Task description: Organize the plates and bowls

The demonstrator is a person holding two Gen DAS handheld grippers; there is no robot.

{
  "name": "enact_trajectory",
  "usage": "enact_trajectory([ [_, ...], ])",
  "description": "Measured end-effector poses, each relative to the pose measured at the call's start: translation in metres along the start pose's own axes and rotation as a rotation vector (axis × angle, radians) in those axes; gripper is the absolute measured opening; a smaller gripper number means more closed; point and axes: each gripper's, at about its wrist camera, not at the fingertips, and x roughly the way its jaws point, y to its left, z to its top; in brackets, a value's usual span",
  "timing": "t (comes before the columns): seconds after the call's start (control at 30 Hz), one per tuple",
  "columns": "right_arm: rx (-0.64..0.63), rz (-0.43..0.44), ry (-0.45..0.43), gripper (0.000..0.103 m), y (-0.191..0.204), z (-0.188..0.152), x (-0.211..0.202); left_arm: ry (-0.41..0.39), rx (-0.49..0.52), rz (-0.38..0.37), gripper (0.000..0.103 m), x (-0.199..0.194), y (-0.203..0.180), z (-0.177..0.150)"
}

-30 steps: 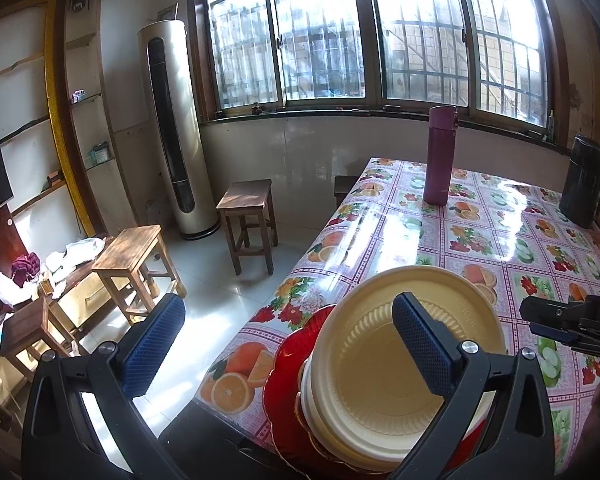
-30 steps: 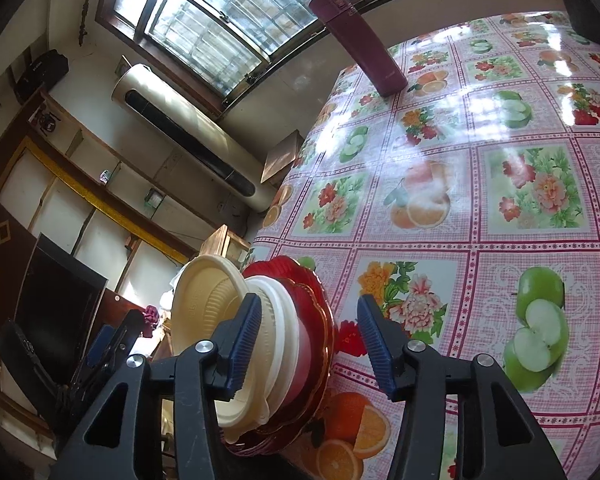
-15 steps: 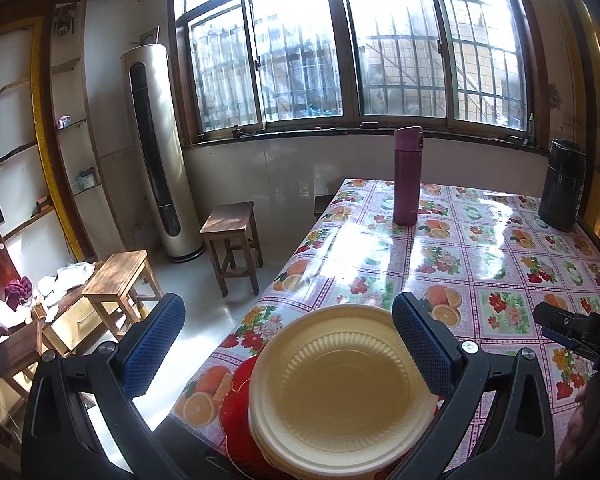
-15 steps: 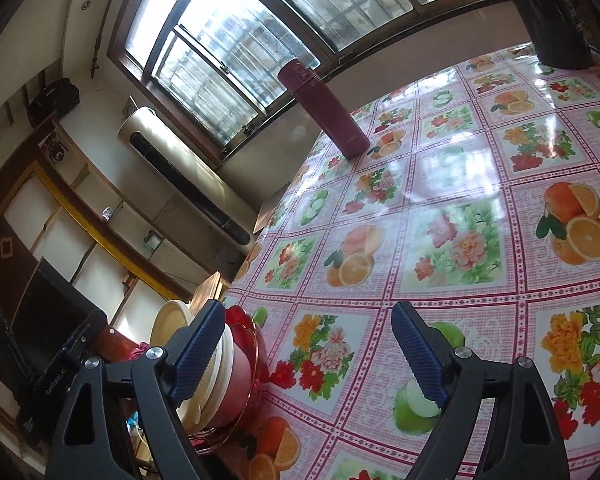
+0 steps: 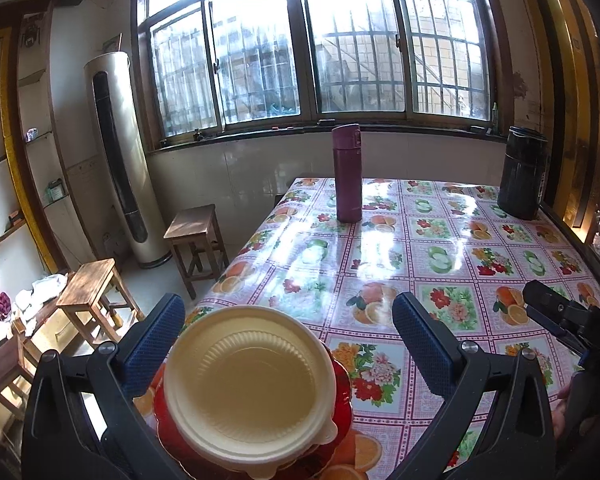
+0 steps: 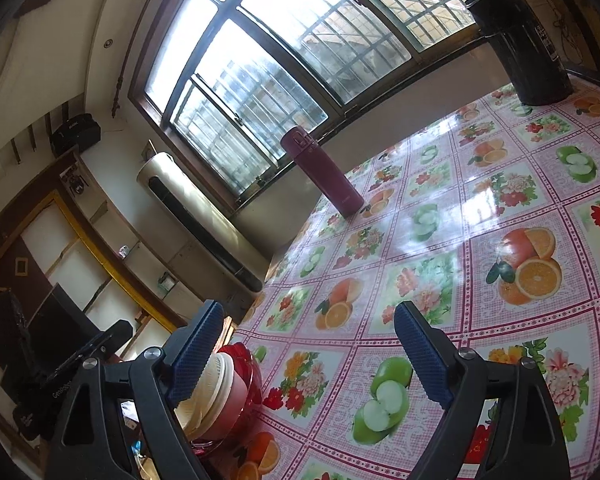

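Left gripper (image 5: 286, 338): jaws spread wide, holding nothing, poised above the cream bowl (image 5: 250, 390) at 6 o'clock. The bowl tops a stack on the red plate (image 5: 342, 386) at the table's (image 5: 420, 248) near corner. Right gripper (image 6: 308, 354): released, tilted, its left finger (image 6: 196, 350) just beside the stack (image 6: 220, 396) at 7 o'clock, contact unclear. Purple flask (image 5: 347, 172) upright at 12 o'clock.

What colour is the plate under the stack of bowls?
The plate is red, glossy and translucent. It shows best in the left wrist view, beneath the cream bowl.
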Motion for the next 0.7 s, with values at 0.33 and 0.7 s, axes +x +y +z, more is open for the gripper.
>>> enact_trajectory([
  [0.33,-0.168,0.045,-0.074,0.102,0.051,-0.036,-0.024,0.043,-0.046,0.038,0.103,-0.015,0.010,-0.036],
  [0.7,-0.293,0.070,0.018,0.103,0.111,-0.097,-0.004,-0.015,-0.178,0.186,0.103,-0.037,0.075,-0.062],
])
